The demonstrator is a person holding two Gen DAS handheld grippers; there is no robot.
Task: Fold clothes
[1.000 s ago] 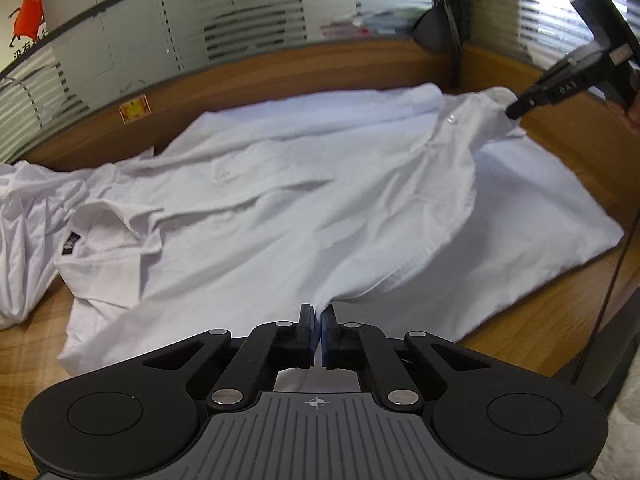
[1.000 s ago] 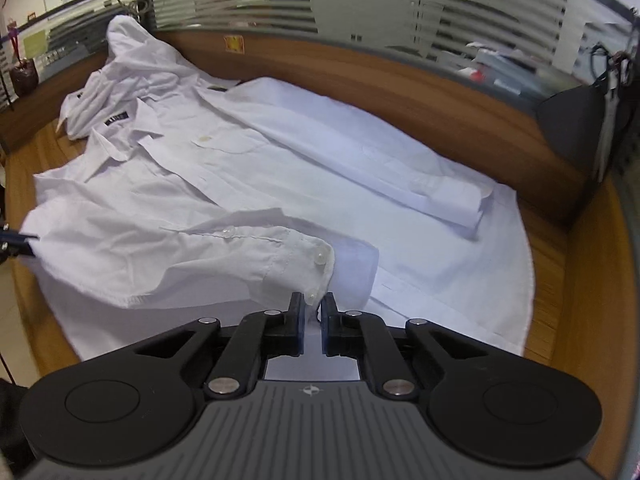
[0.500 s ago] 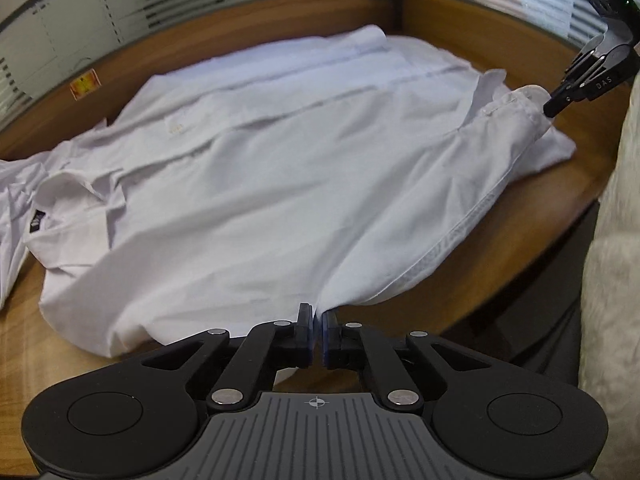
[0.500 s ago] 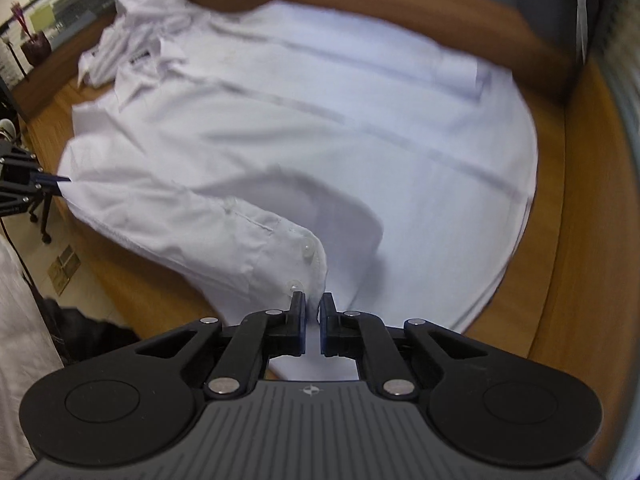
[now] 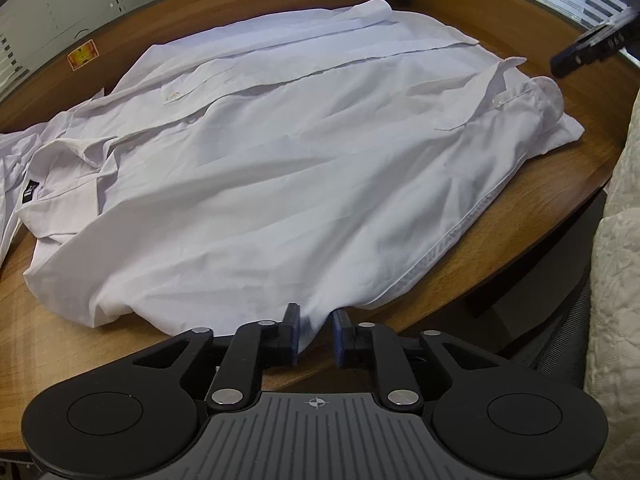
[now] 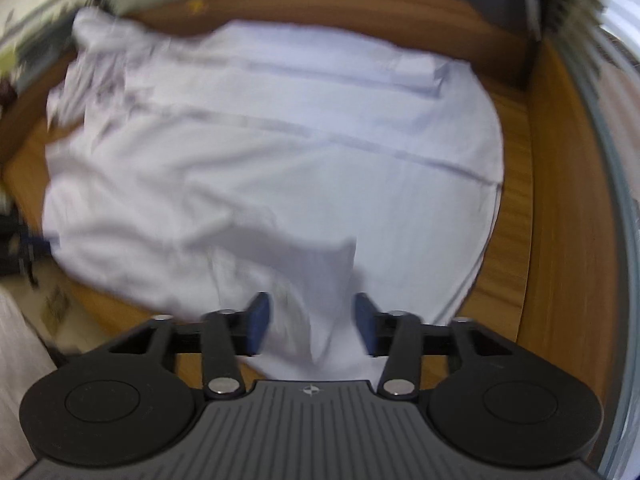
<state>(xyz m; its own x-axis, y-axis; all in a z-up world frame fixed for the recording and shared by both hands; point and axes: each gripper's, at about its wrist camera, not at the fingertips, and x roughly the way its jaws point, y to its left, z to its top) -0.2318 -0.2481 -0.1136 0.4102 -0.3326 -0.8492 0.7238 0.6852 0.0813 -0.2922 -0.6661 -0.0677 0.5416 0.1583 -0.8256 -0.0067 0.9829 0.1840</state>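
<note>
Shirt (image 5: pixel 304 168): white, flat on desk (image 5: pixel 540 208).
Neck tag (image 5: pixel 29 192): 9 o'clock, unreadable.
Wall sticker (image 5: pixel 83 54): 10 o'clock, illegible.
L gripper (image 5: pixel 316 334): jaws just parted, hem loose between.
R gripper (image 6: pixel 312 322): just opened wide, cloth unclamped.

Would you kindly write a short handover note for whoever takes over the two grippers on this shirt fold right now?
Left gripper: fingers have just been opening, shirt edge still lies loosely between them, no longer pinched.
Right gripper: fingers have just been opening wide, cloth lies between them unclamped; the view is blurred.
Shirt: white, spread on the wooden table, near sleeve folded over the body, cuff at the right end.
Done: the near sleeve fold.
Left: remaining folds, likely the far sleeve and body.
</note>
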